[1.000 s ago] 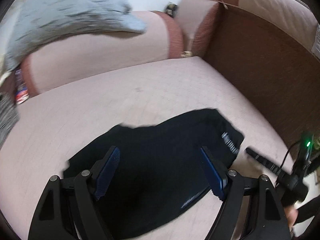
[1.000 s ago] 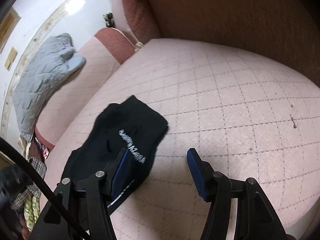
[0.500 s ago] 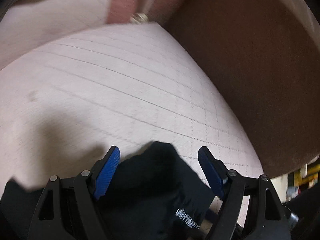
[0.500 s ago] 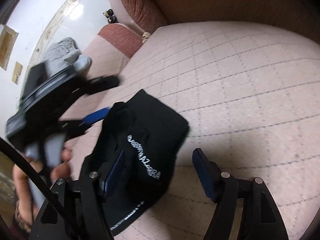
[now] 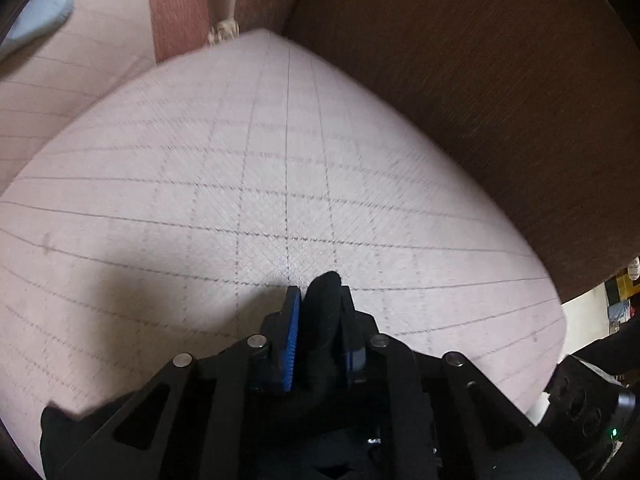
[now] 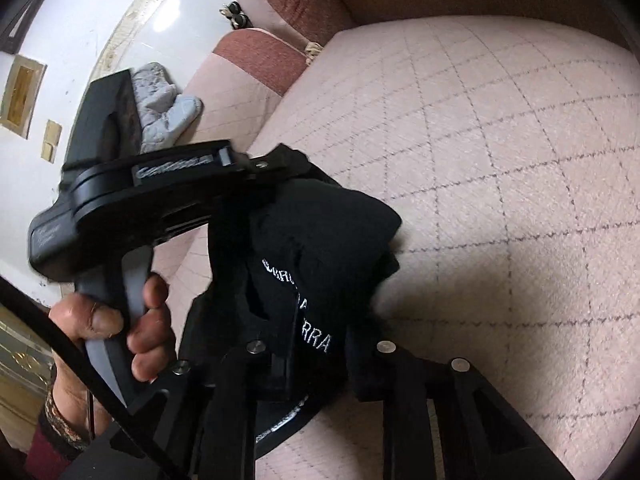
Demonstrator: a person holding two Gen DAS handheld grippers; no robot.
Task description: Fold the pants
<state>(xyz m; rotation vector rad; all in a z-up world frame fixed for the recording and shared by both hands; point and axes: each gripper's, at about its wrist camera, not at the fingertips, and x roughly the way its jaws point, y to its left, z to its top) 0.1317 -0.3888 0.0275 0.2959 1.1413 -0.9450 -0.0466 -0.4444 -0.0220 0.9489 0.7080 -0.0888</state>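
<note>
**Both grippers pinched on the black pants at the cushion's near edge**

Pants (image 6: 328, 240) lie bunched at the near side of the pink quilted seat cushion (image 5: 280, 168), black, with white lettering showing on the upper layer. In the left wrist view the left gripper (image 5: 318, 300) has its jaws drawn together on a raised ridge of the cloth, a small hump poking out between the blue pads (image 5: 294, 320). The right gripper (image 6: 320, 344) looks clamped on the lettered edge too — cloth fills the gap between its jaws, though the pads themselves are hidden under the fabric. The left hand (image 6: 120, 320) on its handle shows in the right wrist view, very close to the right tool.

The step in hand appears to be the grasp before a fold or a spread. The next move likely calls for both tools lifting together and carrying the edge across, keeping tension even so the cloth does not slip from either pinch.

Open cushion stretches ahead and to the right, unobstructed. The brown backrest (image 5: 480, 100) bounds the far side, the armrest (image 6: 260, 52) the left — and the tools crowd each other.
</note>
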